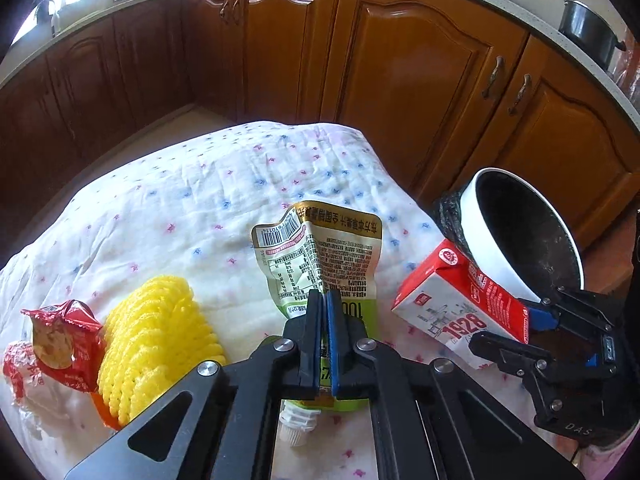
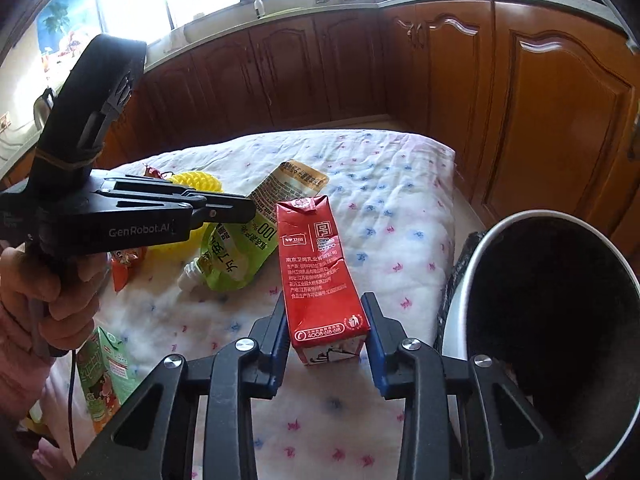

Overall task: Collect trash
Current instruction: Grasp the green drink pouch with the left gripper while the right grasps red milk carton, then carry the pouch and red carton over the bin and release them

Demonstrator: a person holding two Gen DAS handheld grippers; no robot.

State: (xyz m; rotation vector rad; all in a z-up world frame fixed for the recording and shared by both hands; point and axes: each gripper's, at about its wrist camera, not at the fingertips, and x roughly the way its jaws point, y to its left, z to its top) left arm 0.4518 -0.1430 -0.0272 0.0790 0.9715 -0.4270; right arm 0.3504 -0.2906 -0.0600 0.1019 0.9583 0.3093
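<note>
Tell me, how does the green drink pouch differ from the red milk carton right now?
The green drink pouch is flat, crumpled and soft, with a white screw spout; the red milk carton is a stiff box. The left gripper is shut on the pouch, while the right gripper is open, its fingers either side of the carton's end. Both lie on the dotted white cloth beside the bin.

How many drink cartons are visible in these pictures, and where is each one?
2. The red milk carton stands between the open right gripper's fingers, beside the bin. A green carton lies at the cloth's near left edge, partly hidden. Others may be hidden.
</note>
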